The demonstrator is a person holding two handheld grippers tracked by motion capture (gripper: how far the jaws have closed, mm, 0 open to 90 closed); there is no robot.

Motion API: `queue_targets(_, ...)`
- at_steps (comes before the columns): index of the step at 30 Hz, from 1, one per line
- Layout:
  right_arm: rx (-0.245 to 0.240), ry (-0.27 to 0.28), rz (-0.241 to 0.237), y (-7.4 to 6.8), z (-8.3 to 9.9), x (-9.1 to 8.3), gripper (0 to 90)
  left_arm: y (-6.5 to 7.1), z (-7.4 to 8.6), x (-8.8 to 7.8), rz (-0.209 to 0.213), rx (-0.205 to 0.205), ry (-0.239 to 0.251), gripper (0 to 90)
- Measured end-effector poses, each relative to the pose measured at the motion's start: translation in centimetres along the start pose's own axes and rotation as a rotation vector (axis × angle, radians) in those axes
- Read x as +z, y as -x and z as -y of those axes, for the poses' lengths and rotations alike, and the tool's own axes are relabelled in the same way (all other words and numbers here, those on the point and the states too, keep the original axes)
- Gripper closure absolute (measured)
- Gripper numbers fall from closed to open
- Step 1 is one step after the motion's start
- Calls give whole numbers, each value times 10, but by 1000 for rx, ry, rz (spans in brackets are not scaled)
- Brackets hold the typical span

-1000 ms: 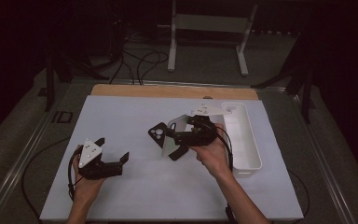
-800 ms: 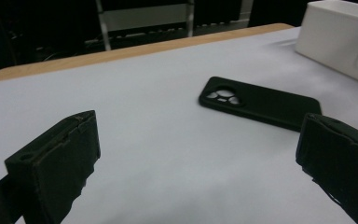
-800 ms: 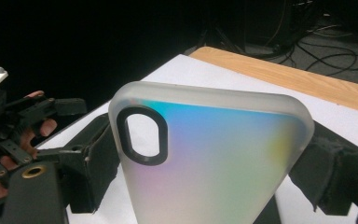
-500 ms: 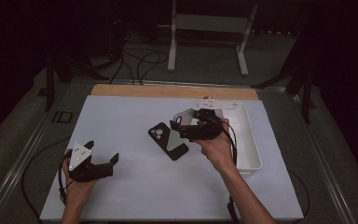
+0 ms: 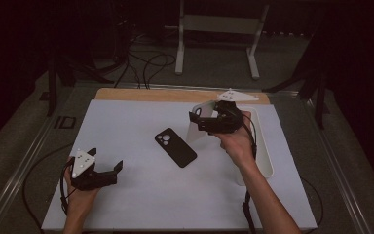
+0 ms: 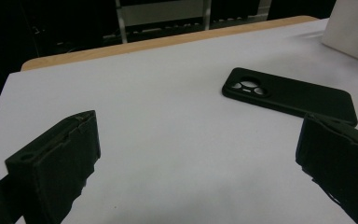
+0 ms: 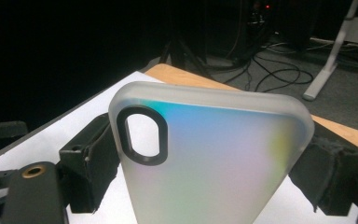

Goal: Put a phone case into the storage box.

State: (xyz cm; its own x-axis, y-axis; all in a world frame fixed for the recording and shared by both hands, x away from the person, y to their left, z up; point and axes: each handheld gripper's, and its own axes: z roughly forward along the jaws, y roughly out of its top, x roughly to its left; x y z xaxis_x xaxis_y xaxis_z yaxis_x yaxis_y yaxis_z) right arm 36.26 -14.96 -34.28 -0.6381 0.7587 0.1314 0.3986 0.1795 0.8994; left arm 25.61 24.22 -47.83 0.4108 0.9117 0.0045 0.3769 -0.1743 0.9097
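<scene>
1. Low at the left of the white tabletop (image 5: pixel 141 195), the left tool (image 5: pixel 108 171) rests near the surface with its jaws wide apart and nothing between them; its own view looks across bare board.
2. Near the middle lies a black phone case (image 5: pixel 176 147), camera cutouts up, flat on the tabletop and well apart from both tools.
3. Right of that, the right tool (image 5: pixel 199 120) is clamped on a frosted translucent phone case (image 7: pixel 209 154), gripping it by its two long edges and holding it raised above the tabletop, camera opening uppermost.
4. At the far right sits a white tray (image 5: pixel 268 165), just beside the hand that carries the frosted case.
5. My reading: the step in hand is carrying the frosted case clear of the tray. The next move calls for choosing a spot, perhaps beside the black case, lowering it level, then parting the jaws only once it rests flat.
</scene>
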Motion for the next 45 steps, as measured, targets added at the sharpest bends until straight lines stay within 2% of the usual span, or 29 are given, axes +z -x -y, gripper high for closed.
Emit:
queue_targets(12,23,20,72,23,-1,-5,169,2,1,1,8,4,-1,2)
queue_targets(26,39,32,166,51,-8,-12,168,-1,2,0,18,-19,6,3)
queue_targets(39,60,6,259,80,-7,-16,168,-1,2,1,18,-22,6,3)
queue_targets(45,59,-7,284,88,-6,-16,168,0,2,1,22,-21,7,3)
